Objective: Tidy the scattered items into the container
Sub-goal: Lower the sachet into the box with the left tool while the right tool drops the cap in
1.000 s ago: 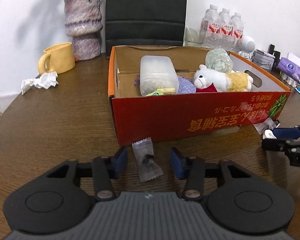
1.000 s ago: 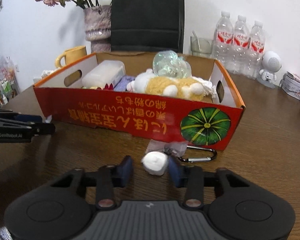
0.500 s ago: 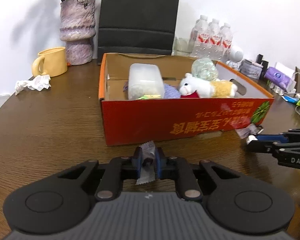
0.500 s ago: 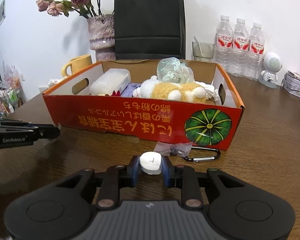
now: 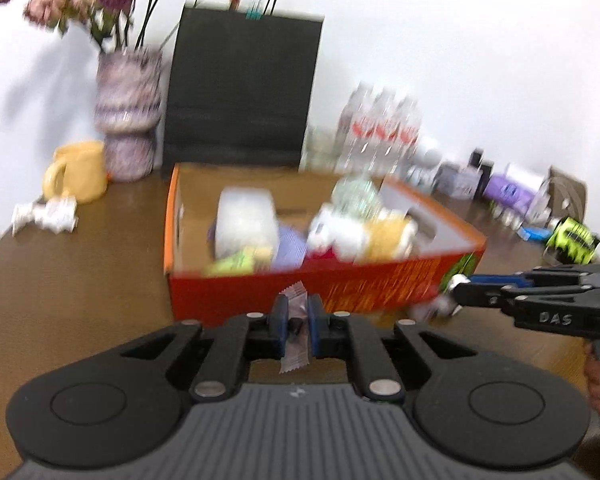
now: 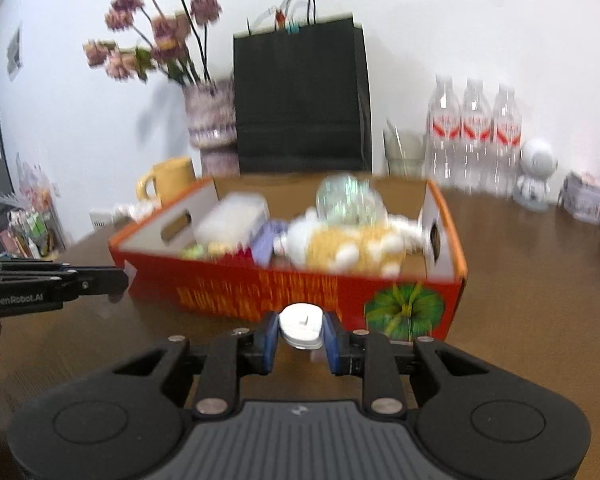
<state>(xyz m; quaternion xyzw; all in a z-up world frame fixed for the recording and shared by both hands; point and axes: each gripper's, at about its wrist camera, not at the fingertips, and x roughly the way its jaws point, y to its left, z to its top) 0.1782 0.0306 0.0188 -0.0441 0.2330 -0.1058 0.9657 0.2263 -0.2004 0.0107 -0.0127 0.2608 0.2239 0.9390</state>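
Both grippers have risen since half a second ago, each carrying its catch clear of the table, and the views now look down into the box from higher up. Clamped between the blue pads of the left gripper (image 5: 298, 326) is the small clear sachet (image 5: 295, 334), upright, its crimped top poking above the fingers and its lower end hanging below them. It sits in front of the near red wall of the cardboard box (image 5: 340, 284), toward the box's left end.

Over at the right gripper (image 6: 301, 334), the jaws are clenched on the white round pad (image 6: 301, 325) — held flat, just in front of the box's (image 6: 260, 292) near wall, left of the green pumpkin print (image 6: 404, 308).

Inside the box, blurred by motion, lie a frosted plastic tub (image 5: 246, 222), a plush toy (image 5: 364, 234) in white and yellow, and a crumpled clear bag (image 5: 356, 196) at the far side.

Far left on the brown table (image 5: 80, 280) stand a yellow mug (image 5: 78, 178) and a vase (image 5: 128, 112) of dried flowers; a black paper bag (image 5: 240, 84) stands behind the box — water bottles (image 6: 476, 132) to its right.
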